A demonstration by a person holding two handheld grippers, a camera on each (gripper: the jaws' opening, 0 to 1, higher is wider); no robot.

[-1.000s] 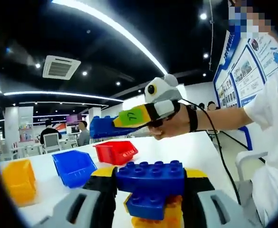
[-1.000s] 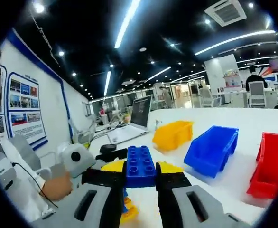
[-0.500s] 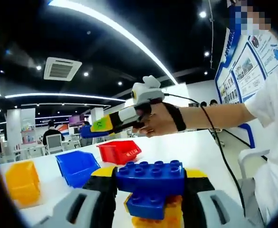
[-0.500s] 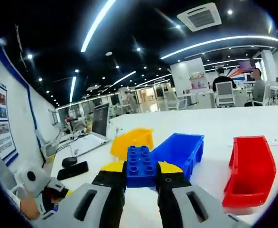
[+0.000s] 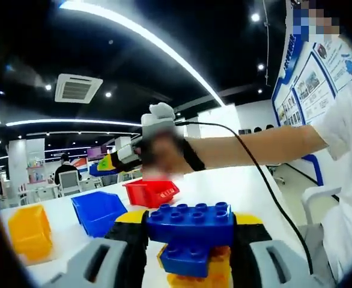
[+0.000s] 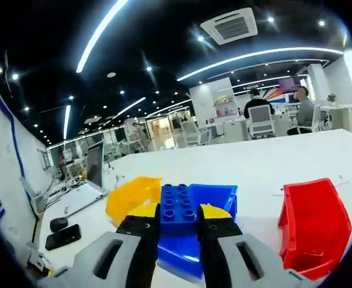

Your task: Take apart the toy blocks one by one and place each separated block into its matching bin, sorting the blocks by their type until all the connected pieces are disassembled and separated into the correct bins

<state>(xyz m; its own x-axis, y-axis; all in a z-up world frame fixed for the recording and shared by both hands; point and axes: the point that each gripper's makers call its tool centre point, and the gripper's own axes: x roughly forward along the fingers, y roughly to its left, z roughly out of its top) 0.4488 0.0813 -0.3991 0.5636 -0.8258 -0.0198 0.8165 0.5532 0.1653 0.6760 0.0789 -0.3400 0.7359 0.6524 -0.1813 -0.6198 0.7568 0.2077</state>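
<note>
In the left gripper view my left gripper (image 5: 190, 231) is shut on a stack of toy blocks (image 5: 191, 240): a wide blue block on top, a smaller blue one under it, orange at the bottom. My right gripper (image 5: 113, 163) reaches in from the right on a person's hand, above the blue bin (image 5: 95, 210). In the right gripper view my right gripper (image 6: 178, 225) is shut on a single blue block (image 6: 177, 211), held over the blue bin (image 6: 203, 240). The yellow bin (image 6: 131, 198) lies to its left and the red bin (image 6: 313, 225) to its right.
A white table (image 6: 248, 165) carries the bins. A yellow bin (image 5: 24, 231) and a red bin (image 5: 149, 192) flank the blue one in the left gripper view. A laptop (image 6: 95, 174) and a dark device (image 6: 62, 235) lie at the table's left. People sit at desks behind.
My right gripper has carried the blue block away from the stack, leftward in the left gripper view, to above the blue bin. The left gripper has kept still with its stack.
</note>
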